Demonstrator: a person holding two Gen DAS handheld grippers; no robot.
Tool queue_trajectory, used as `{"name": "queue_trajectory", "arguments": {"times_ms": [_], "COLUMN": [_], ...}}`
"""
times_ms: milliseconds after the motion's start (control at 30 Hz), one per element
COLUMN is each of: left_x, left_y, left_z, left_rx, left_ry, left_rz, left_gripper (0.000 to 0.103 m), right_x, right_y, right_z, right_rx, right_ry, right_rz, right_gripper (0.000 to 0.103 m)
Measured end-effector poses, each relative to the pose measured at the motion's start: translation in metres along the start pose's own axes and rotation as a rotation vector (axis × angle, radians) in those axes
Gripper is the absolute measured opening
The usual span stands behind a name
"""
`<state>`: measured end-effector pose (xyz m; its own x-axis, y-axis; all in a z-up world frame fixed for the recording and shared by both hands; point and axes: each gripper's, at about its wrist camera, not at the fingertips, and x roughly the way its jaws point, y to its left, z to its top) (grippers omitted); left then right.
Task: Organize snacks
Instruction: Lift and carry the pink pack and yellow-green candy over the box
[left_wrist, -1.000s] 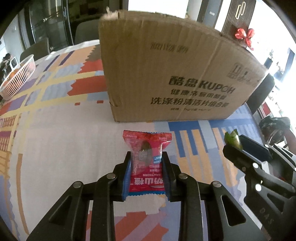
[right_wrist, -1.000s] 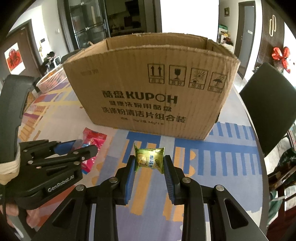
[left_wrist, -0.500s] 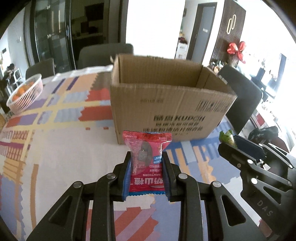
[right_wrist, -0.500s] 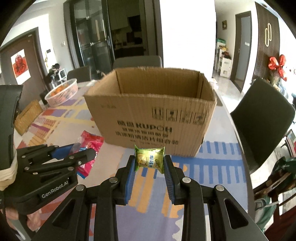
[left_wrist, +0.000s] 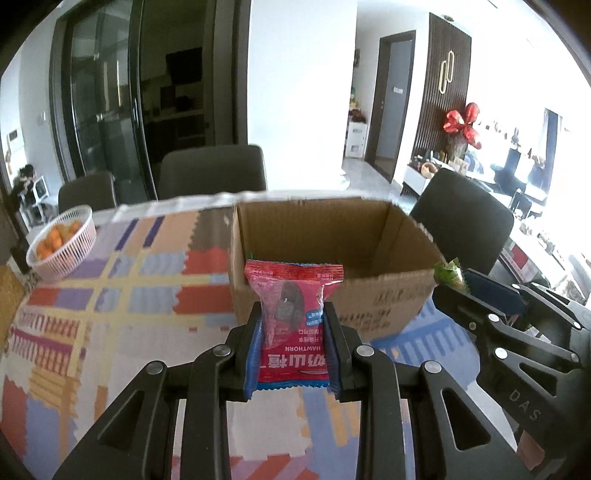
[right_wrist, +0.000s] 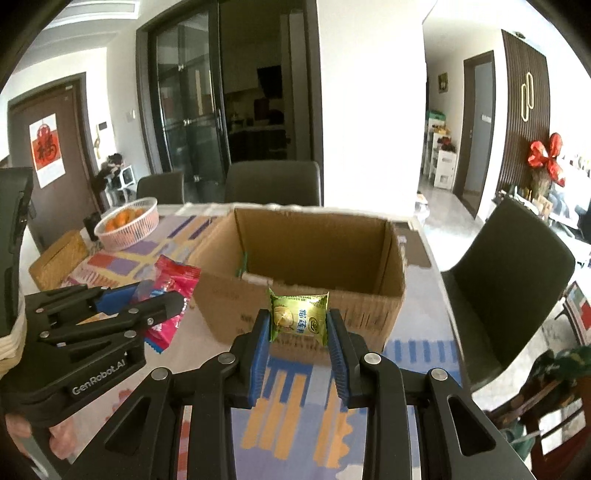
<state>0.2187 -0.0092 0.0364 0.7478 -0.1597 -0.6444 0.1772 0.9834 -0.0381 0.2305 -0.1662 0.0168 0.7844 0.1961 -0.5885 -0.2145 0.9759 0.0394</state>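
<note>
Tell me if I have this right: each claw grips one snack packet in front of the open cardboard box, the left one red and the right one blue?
Not quite. The right claw grips a green packet, not blue, as the right wrist view shows. The left claw does hold the red packet before the open cardboard box.

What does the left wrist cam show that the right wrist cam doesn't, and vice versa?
Left wrist only: the red hawthorn packet face-on, clamped in the left gripper.
Right wrist only: the label of the green packet clamped in the right gripper, a woven box, a red door poster.
Both: the open cardboard box, the basket of oranges, the patterned tablecloth, dark chairs.
</note>
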Motion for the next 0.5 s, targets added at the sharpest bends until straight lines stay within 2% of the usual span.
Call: {"name": "queue_trajectory", "arguments": {"times_ms": [267, 500], "left_x": [0.012, 0.028], "left_y": [0.005, 0.010], "left_z": [0.042, 0.073], "left_rx": [0.012, 0.042], "left_ry": [-0.024, -0.032], "left_rz": [0.007, 0.016], "left_gripper": [0.029, 0.029], "right_x": [0.010, 0.034], "right_y": [-0.007, -0.016], "right_z": [0.038, 0.066], "right_rx": [0.001, -0.025], "right_ry": [-0.016, 0.006], "right_rz": [0.011, -0.033], "right_gripper": [0.031, 0.031]}}
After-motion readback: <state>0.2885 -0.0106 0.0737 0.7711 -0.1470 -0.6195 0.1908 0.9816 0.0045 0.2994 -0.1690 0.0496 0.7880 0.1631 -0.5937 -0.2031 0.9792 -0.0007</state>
